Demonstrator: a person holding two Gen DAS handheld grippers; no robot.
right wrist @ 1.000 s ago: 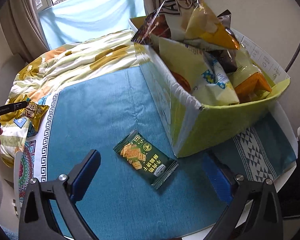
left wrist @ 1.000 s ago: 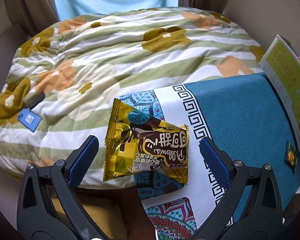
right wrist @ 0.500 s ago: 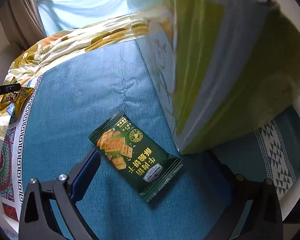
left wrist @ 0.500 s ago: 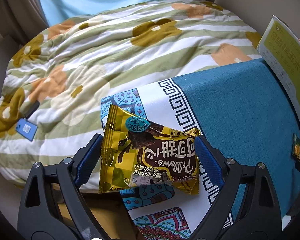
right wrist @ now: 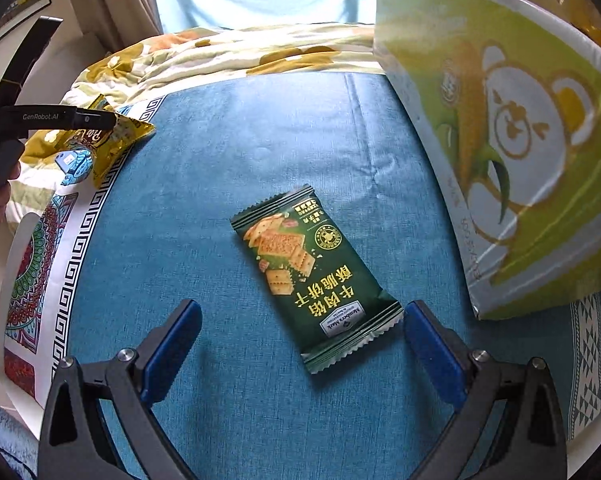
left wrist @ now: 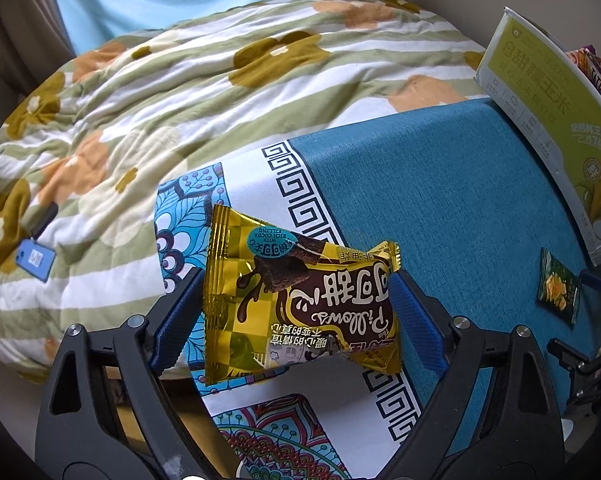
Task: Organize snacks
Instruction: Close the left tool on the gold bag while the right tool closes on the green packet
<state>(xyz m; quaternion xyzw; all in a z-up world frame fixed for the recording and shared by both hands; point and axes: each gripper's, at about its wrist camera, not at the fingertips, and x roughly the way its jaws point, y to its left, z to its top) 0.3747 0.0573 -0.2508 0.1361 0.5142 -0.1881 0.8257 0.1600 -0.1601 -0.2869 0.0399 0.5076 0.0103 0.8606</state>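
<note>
A yellow and brown chocolate snack packet (left wrist: 300, 300) sits between the blue pads of my left gripper (left wrist: 298, 316), which is shut on it and holds it above the patterned tablecloth (left wrist: 440, 208). The packet also shows in the right wrist view (right wrist: 100, 140), at the far left. A dark green cracker packet (right wrist: 312, 276) lies flat on the blue cloth; it also shows small in the left wrist view (left wrist: 558, 292). My right gripper (right wrist: 300, 344) is open, its pads either side of the cracker packet's near end, not touching it. A green and white box (right wrist: 512, 168) holding snack bags stands at the right.
A flowered quilt (left wrist: 180, 92) covers the bed beyond the table. A blue phone (left wrist: 36, 258) lies on the quilt at the left. The table's front edge runs close below both grippers. The box wall (left wrist: 548, 104) borders the cloth at the right.
My left gripper has closed on the chocolate packet and lifted it off the cloth. My right gripper has moved down and forward, so the cracker packet now lies between its pads.
</note>
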